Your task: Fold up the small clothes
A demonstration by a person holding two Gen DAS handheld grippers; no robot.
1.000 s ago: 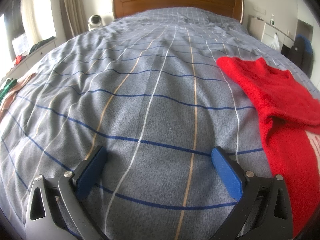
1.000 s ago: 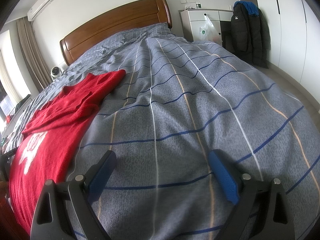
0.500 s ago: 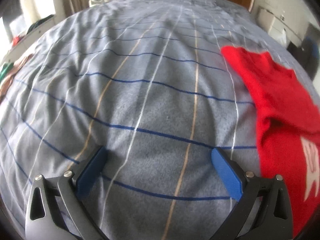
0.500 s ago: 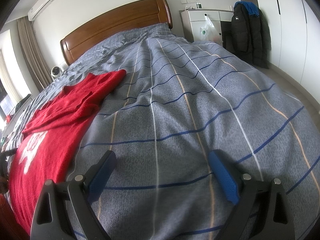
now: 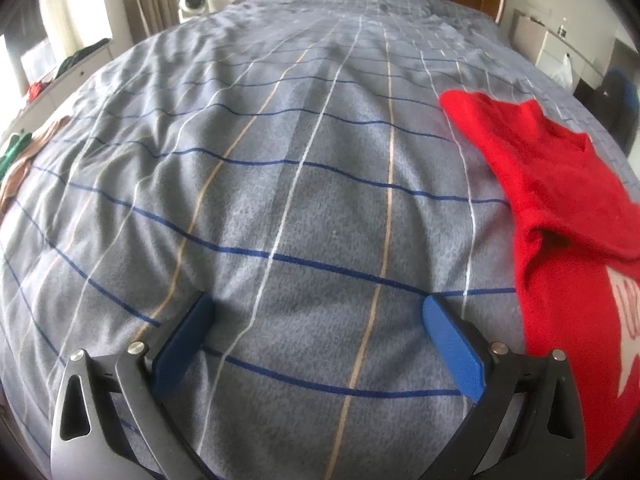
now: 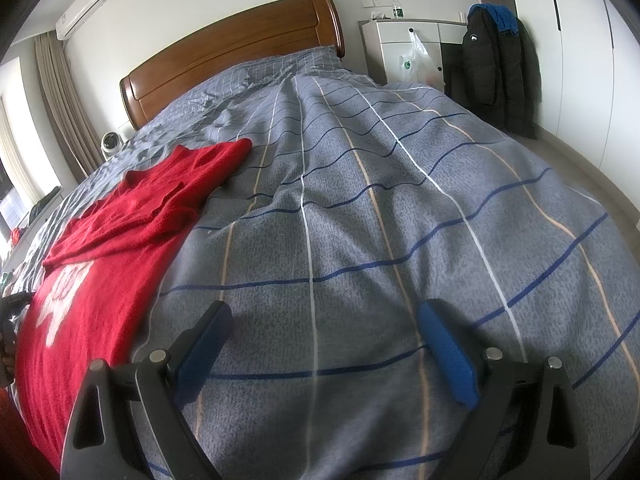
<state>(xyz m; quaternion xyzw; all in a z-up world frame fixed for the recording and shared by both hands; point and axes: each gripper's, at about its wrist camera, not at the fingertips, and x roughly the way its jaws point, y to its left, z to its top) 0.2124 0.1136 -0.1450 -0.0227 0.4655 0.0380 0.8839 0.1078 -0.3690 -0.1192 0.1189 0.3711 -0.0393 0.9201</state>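
A red knitted sweater [image 5: 560,208] with a white print lies spread on the grey checked bedspread [image 5: 280,184], one sleeve folded across its chest. In the left wrist view it fills the right side, just right of my left gripper [image 5: 316,316], which hovers open over bare bedspread. In the right wrist view the sweater [image 6: 120,240] lies at the left, and my right gripper [image 6: 324,320] is open over the bedspread [image 6: 400,200] beside the sweater's edge. Nothing is between either pair of blue pads.
A wooden headboard [image 6: 232,60] stands at the far end. A white cabinet [image 6: 412,44] with a plastic bag and hanging dark jackets [image 6: 500,68] is at the right of the bed. Other clothes [image 5: 20,160] lie at the bed's left edge.
The left wrist view dipped toward the bedspread, then settled a little lower than before. The right gripper has barely moved. Both stayed open.
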